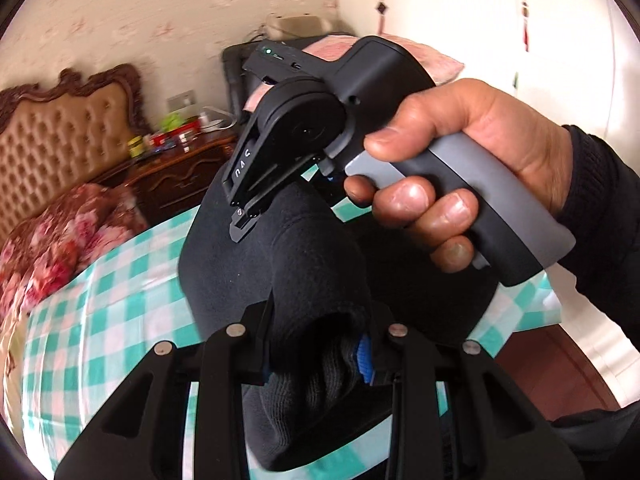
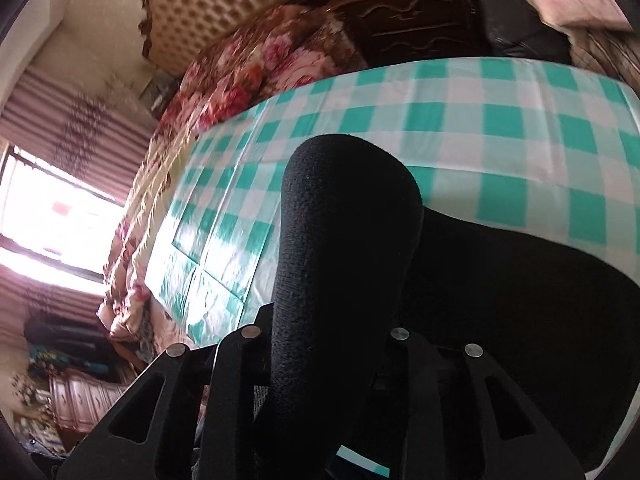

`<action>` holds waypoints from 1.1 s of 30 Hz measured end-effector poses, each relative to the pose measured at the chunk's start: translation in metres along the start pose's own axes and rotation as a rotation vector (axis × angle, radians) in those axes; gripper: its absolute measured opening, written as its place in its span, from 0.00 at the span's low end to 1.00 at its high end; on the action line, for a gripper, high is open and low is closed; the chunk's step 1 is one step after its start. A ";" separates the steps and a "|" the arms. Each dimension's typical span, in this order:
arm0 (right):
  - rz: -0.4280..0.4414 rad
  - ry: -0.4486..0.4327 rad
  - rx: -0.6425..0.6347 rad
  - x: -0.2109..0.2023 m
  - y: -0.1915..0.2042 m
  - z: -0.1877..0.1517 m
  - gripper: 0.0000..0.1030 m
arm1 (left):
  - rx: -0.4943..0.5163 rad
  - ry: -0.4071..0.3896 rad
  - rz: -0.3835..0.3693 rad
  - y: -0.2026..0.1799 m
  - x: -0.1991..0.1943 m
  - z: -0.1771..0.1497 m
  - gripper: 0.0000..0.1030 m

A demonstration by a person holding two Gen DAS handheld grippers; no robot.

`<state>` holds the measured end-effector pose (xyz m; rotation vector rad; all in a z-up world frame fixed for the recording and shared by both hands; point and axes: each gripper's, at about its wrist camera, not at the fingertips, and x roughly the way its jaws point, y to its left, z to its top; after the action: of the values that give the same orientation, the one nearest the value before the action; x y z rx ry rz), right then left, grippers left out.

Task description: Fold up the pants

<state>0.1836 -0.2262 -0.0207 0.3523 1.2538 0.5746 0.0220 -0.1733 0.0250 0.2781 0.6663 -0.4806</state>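
Black pants [image 1: 304, 248] hang bunched over a bed with a green-and-white checked sheet [image 1: 100, 340]. My left gripper [image 1: 324, 340] is shut on a thick fold of them at the bottom of the left wrist view. Just above, a hand [image 1: 480, 152] holds my right gripper [image 1: 242, 224], whose fingertips pinch the same fabric higher up. In the right wrist view the pants [image 2: 348, 208] rise as a rounded ridge between the fingers of my right gripper [image 2: 328, 344], shut on them, with more black cloth spread to the right over the sheet [image 2: 480, 120].
A floral quilt [image 1: 60, 232] lies by the padded headboard [image 1: 60, 132]. A dark wooden nightstand [image 1: 180, 172] carries several small items. The bed's edge and a red-brown floor [image 1: 560, 360] show at the right. A bright window [image 2: 48, 220] is at the left.
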 end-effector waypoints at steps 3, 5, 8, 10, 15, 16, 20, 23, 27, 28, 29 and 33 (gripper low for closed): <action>0.053 -0.027 0.030 -0.007 -0.025 -0.006 0.26 | 0.045 -0.018 0.015 -0.023 0.009 -0.002 0.30; 0.080 -0.044 0.037 -0.010 -0.037 -0.011 0.25 | 0.093 -0.033 0.049 -0.039 0.017 -0.005 0.30; 0.112 -0.074 0.050 -0.023 -0.058 -0.016 0.25 | 0.179 -0.054 0.096 -0.070 0.026 -0.005 0.30; 0.128 -0.120 0.040 -0.046 -0.071 -0.019 0.25 | 0.244 -0.090 0.120 -0.091 0.029 -0.003 0.30; 0.078 -0.181 0.072 -0.084 -0.118 -0.032 0.25 | 0.377 -0.171 0.126 -0.150 0.053 0.006 0.30; 0.066 -0.176 0.086 -0.083 -0.130 -0.034 0.25 | 0.397 -0.175 0.127 -0.160 0.061 0.005 0.31; 0.023 -0.086 0.142 -0.054 -0.187 -0.046 0.25 | 0.492 -0.133 0.143 -0.205 0.112 -0.022 0.42; 0.022 -0.042 0.171 -0.033 -0.212 -0.053 0.28 | 0.569 -0.119 0.163 -0.216 0.121 -0.045 0.56; 0.056 -0.062 0.171 -0.041 -0.217 -0.050 0.43 | 0.665 -0.163 0.220 -0.222 0.118 -0.064 0.69; 0.050 -0.062 0.171 -0.043 -0.218 -0.048 0.45 | 0.688 -0.155 0.218 -0.227 0.122 -0.068 0.69; 0.054 -0.055 0.171 -0.042 -0.219 -0.045 0.44 | 0.698 -0.147 0.218 -0.230 0.127 -0.070 0.69; 0.013 -0.037 0.118 -0.042 -0.206 -0.039 0.32 | 0.719 -0.117 0.217 -0.231 0.143 -0.069 0.33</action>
<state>0.1817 -0.4194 -0.1122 0.4686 1.2533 0.5044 -0.0336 -0.3919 -0.1416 0.9821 0.3210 -0.5096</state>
